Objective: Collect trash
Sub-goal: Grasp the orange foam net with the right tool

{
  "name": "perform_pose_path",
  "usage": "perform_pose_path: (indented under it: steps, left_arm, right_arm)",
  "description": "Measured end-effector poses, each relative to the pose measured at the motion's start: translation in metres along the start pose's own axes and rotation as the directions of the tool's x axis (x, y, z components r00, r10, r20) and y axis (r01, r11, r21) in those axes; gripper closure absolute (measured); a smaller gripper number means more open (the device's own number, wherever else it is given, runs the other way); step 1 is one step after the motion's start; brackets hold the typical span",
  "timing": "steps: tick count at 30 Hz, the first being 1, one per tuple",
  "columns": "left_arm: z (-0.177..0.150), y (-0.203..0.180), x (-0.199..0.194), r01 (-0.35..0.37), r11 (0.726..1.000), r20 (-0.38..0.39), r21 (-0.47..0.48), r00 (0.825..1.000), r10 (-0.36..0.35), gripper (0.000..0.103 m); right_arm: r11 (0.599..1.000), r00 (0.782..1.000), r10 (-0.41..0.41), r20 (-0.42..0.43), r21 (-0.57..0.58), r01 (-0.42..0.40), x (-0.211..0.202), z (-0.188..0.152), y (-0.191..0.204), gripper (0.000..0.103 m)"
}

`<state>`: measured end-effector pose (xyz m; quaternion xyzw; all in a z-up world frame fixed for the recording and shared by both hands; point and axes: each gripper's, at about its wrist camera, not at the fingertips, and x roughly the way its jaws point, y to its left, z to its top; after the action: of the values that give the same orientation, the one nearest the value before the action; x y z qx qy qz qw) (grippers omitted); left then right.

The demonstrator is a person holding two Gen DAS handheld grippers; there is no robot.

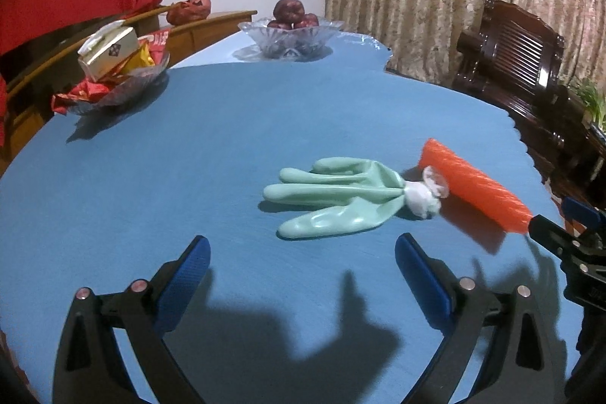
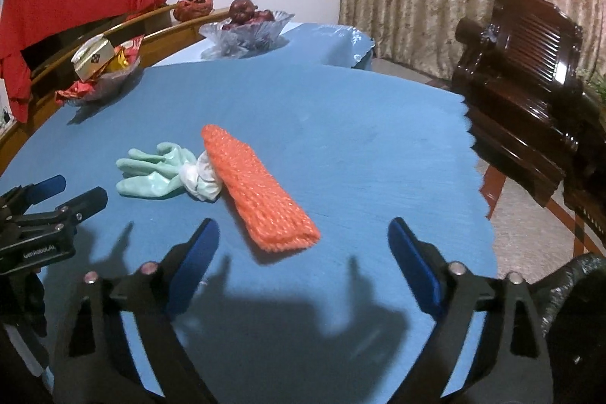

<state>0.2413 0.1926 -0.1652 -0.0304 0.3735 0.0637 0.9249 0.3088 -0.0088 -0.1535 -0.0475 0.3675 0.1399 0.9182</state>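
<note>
Trash on blue tablecloth: soft glove and foam net, both grippers empty

Trash here looks to be two pieces lying together on the blue tablecloth (image 2: 341,108). In the right wrist view, a mint-green rubber glove (image 2: 151,173) lies at about 10 o'clock from the right gripper (image 2: 303,252), its cuff knotted or bunched around a wad of white tissue (image 2: 202,182). An orange foam fruit net (image 2: 257,188) lies just ahead at 12 o'clock, one end touching the tissue wad, the other end nearest the gripper.

The right gripper stands wide open with nothing between its blue pads. The left gripper (image 1: 303,271) is likewise spread wide and empty; in its view the glove (image 1: 333,195) sits at 12 o'clock and the net (image 1: 473,184) at 2 o'clock.

Both pieces should be very light. The net is probably springy foam mesh: it will squash under the pads and grip well, so pinching across its narrow width near the close end seems safest. The glove is limp and likely slick; its flat fingers would slip or fold, so the bunched cuff at the tissue wad is the better hold. Nothing looks fragile, though the glass fruit bowl (image 2: 246,29) and snack dish (image 2: 102,78) stand well apart at the far side.
</note>
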Motion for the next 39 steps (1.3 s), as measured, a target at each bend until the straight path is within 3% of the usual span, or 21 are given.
perform_pose_path:
  steps: [6,9,11,13,14,23,25,29,31,34,39]
  left_arm:
    - [0.003,0.006,0.013,0.002,1.000,-0.013,-0.010,1.000,-0.002,0.011]
    - [0.005,0.003,0.019,0.011,1.000,-0.018,-0.006,1.000,-0.012,0.013]
    - [0.007,0.000,0.023,0.025,1.000,-0.022,-0.003,0.999,-0.025,0.015]
    - [0.008,-0.006,0.028,0.033,0.999,-0.028,0.007,0.999,-0.033,0.018]
    - [0.009,-0.008,0.030,0.038,0.999,-0.032,0.012,0.999,-0.037,0.018]
    - [0.011,-0.027,0.056,0.053,0.998,-0.105,0.043,0.993,-0.048,0.030]
    - [0.010,-0.027,0.059,0.037,0.998,-0.115,0.041,0.993,-0.032,0.046]
    - [0.008,-0.027,0.058,0.008,0.998,-0.112,0.056,0.994,-0.002,0.068]
    - [0.007,-0.032,0.054,-0.013,0.996,-0.109,0.085,0.994,0.022,0.086]
    - [0.007,-0.033,0.044,0.010,0.998,-0.097,0.060,0.995,-0.004,0.095]
    - [0.008,-0.034,0.014,0.067,0.997,-0.054,0.023,0.996,-0.066,0.096]
  right_arm:
    - [0.999,0.999,0.017,-0.036,-0.026,-0.018,0.023,0.004,0.008,0.035]
    - [0.998,0.997,0.038,-0.063,-0.042,-0.041,0.034,0.005,0.014,0.053]
    - [0.997,0.995,0.052,-0.080,-0.047,-0.056,0.040,0.006,0.016,0.076]
    - [0.997,0.994,0.063,-0.088,-0.042,-0.067,0.043,0.006,0.015,0.089]
    - [0.997,0.993,0.068,-0.091,-0.038,-0.072,0.043,0.005,0.014,0.091]
    - [0.998,0.996,0.063,-0.055,0.013,-0.063,0.023,0.006,-0.003,0.092]
    - [0.998,0.997,0.062,-0.050,0.021,-0.061,0.017,0.007,-0.007,0.092]
    - [0.998,0.997,0.061,-0.046,0.033,-0.059,0.010,0.005,-0.011,0.092]
    - [0.998,0.997,0.061,-0.049,0.038,-0.059,0.008,0.003,-0.012,0.092]
    - [0.997,0.997,0.063,-0.050,0.041,-0.061,0.003,0.001,-0.010,0.092]
    - [0.997,0.997,0.070,-0.041,0.040,-0.068,-0.010,-0.004,-0.008,0.092]
